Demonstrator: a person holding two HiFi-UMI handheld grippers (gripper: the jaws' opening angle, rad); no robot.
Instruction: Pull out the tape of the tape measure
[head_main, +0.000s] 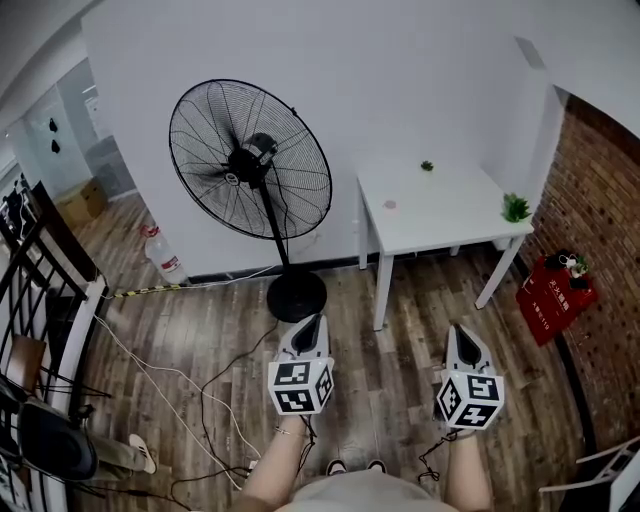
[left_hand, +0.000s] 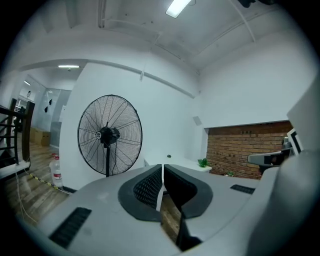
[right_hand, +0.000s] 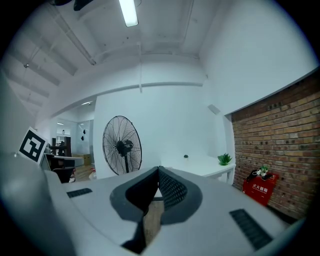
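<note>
I cannot make out a tape measure with certainty. On the white table lie a small pale round object and, farther back, a small dark green object; both are too small to identify. My left gripper is held over the wooden floor, well short of the table, its jaws shut with nothing between them. The right gripper hangs beside it at the same height, also shut and empty. Both point toward the table.
A large black standing fan stands left of the table, with cables trailing over the floor. A potted plant sits on the table's right corner. A red crate stands by the brick wall. A water bottle and a black railing are at left.
</note>
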